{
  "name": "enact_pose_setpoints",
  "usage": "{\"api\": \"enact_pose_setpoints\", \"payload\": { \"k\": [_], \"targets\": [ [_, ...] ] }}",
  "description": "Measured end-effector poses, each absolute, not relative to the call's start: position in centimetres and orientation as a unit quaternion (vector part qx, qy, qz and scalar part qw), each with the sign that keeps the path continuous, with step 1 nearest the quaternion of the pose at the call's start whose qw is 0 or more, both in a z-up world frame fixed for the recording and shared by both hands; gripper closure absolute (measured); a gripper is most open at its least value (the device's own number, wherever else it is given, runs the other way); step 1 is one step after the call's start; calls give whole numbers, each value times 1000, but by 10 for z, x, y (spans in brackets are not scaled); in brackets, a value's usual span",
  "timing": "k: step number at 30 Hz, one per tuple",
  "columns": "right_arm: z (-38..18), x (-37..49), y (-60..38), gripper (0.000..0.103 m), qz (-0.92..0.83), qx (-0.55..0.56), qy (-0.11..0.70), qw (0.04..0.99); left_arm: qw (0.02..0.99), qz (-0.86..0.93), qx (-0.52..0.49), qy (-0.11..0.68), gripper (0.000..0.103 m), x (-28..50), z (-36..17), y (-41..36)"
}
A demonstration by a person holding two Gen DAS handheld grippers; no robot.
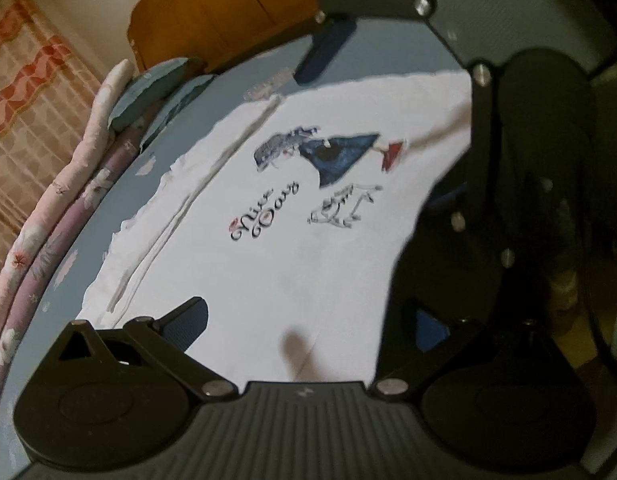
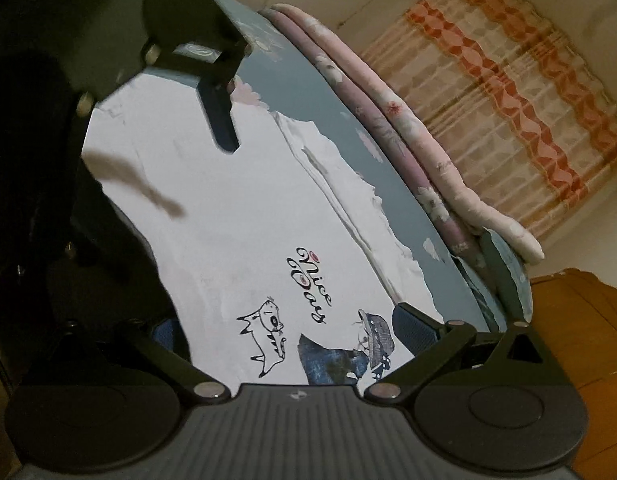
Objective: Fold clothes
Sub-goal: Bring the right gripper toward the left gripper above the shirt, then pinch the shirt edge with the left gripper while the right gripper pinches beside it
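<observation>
One white T-shirt (image 1: 268,208) lies spread print-up on the blue bedsheet (image 2: 308,80), filling the centre of both frames; its far side, toward the upper left of the left view, shows layered edges, though whether that is a fold I cannot tell. Two hand-held grippers hover over it: the left hand-held gripper (image 1: 308,328) and the right hand-held gripper (image 2: 292,332), both with jaws spread wide and holding nothing. For a clean fold, each should pinch one edge fully, lifting evenly so the cloth stays taut. One rolled pink quilt (image 2: 448,168) borders the bed; one curtain (image 2: 508,100) hangs behind.
</observation>
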State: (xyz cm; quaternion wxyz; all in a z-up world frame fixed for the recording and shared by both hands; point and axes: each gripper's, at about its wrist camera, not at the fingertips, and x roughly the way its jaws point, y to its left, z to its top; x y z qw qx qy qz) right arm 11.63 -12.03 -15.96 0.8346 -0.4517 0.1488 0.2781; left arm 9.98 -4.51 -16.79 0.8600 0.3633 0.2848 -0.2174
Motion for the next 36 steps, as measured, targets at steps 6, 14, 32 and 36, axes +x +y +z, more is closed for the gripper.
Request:
{"api": "enact_pose_setpoints", "payload": {
  "k": [6, 14, 32, 36],
  "targets": [
    [-175, 117, -131, 0, 263, -463, 169, 829, 853, -164, 408, 280, 1, 93, -168, -23],
    [-182, 120, -169, 0, 209, -478, 177, 835, 846, -130, 430, 285, 1, 81, -166, 8],
    [-172, 114, -177, 50, 265, -469, 228, 811, 764, -191, 552, 273, 54, 73, -178, -5],
    [-170, 111, -174, 79, 297, -461, 251, 798, 748, -217, 558, 287, 93, 72, -178, -8]
  ]
}}
